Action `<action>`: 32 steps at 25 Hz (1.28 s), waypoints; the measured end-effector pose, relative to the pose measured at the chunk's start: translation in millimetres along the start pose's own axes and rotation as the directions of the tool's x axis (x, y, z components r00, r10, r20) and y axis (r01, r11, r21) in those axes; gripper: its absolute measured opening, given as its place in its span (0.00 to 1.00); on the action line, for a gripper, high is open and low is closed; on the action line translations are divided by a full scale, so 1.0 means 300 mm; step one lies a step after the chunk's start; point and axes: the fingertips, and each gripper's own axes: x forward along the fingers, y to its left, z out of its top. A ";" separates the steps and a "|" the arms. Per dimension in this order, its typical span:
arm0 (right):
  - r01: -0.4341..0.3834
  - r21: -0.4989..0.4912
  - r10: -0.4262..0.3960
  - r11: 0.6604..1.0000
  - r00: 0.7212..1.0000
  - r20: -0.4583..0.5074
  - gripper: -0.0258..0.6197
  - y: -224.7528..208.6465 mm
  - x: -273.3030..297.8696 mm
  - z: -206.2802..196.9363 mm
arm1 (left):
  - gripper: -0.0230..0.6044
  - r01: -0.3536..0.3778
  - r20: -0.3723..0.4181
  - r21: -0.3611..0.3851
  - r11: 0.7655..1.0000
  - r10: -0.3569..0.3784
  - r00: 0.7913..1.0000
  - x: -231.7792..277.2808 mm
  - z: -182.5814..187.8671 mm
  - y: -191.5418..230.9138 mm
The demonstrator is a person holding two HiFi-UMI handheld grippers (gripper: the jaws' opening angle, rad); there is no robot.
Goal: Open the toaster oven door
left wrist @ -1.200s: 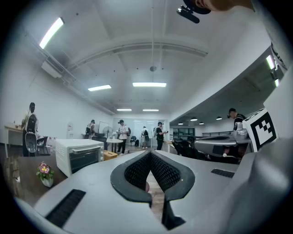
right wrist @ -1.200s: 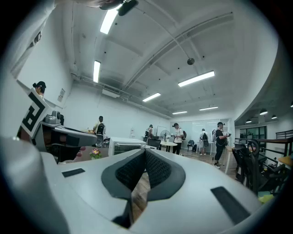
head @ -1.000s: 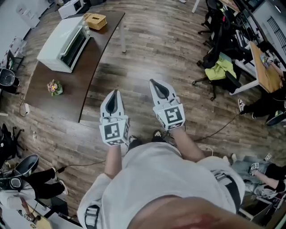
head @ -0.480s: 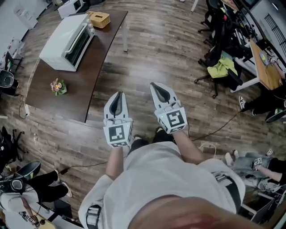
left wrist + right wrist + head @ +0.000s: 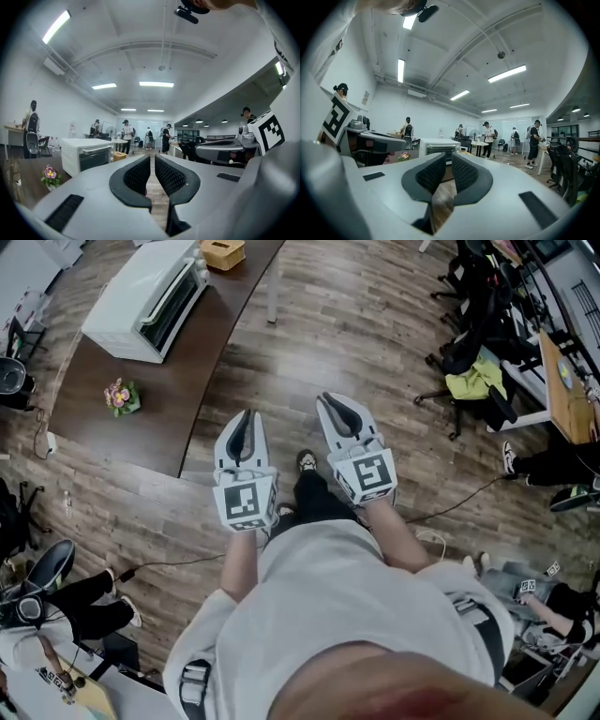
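The white toaster oven [image 5: 145, 296] stands on a dark brown table [image 5: 112, 442] at the top left of the head view, its glass door facing right and looking closed. Both grippers hang over the wood floor, well short of the table and touching nothing. My left gripper [image 5: 245, 418] is shut and empty; in the left gripper view the oven [image 5: 86, 157] stands far off, left of the gripper [image 5: 152, 161]. My right gripper [image 5: 330, 401] is opening, a narrow gap showing with nothing in it; in the right gripper view the oven [image 5: 440, 149] lies straight beyond the gripper [image 5: 448, 161].
A small pot of flowers [image 5: 120, 395] sits on the table nearer me than the oven, and a wooden tissue box [image 5: 222, 251] lies beyond it. Office chairs [image 5: 478, 381] and desks crowd the right side. Several people stand at the far end of the room [image 5: 126, 136].
The table and oven have slid toward the top of the head view. A shoe now shows on the floor between the grippers. Both grippers remain side by side, pointing ahead.
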 end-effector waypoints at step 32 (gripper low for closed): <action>-0.044 0.062 0.042 0.997 0.998 0.038 0.15 -0.662 0.523 -0.062 | 0.11 -0.045 -0.040 0.050 0.998 0.047 0.998 0.830 0.071 0.024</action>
